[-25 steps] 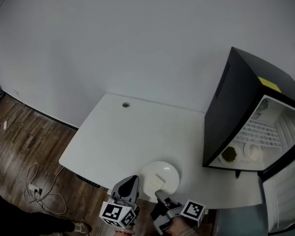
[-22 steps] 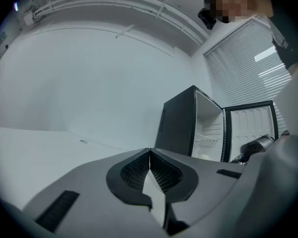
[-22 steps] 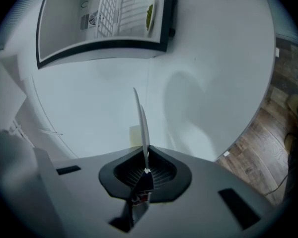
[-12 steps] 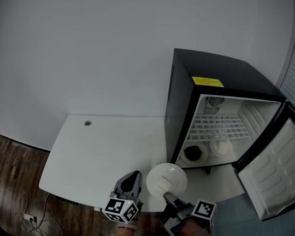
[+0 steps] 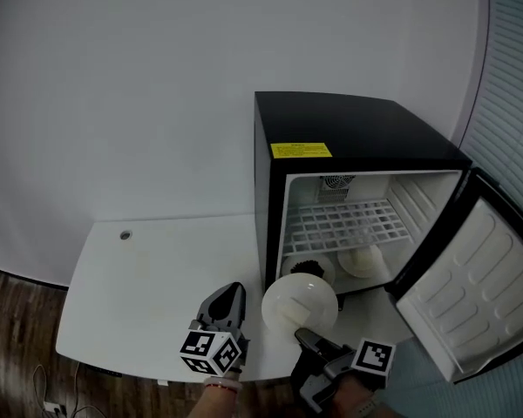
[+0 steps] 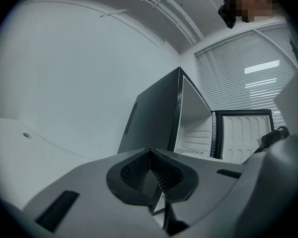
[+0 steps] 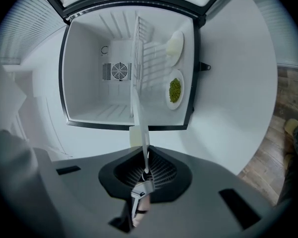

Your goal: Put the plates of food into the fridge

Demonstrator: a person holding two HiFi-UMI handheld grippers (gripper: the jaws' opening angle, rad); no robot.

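Note:
A white plate [image 5: 299, 303] carrying a pale block of food hangs just in front of the open black fridge [image 5: 331, 129]. My right gripper [image 5: 302, 336] is shut on its near rim. In the right gripper view the plate [image 7: 138, 103] shows edge-on, running up from the gripper [image 7: 145, 170] toward the fridge's white inside [image 7: 104, 83]. On the fridge floor lie a plate of green food [image 7: 175, 90] and a plate of white food [image 7: 175, 46]. My left gripper [image 5: 230, 290] hovers left of the held plate, shut and empty, its jaws [image 6: 149, 155] closed together.
The fridge stands at the right end of a white table [image 5: 148, 277] that has a cable hole [image 5: 125, 234]. Its door [image 5: 471, 294] swings out at the right. A wire shelf [image 5: 344, 225] spans the fridge above the two plates. Window blinds [image 5: 514, 103] fill the far right.
The head view has swung right, bringing the fridge to the middle. Both grippers and the held plate have risen and moved toward the fridge opening. The grip has not changed.

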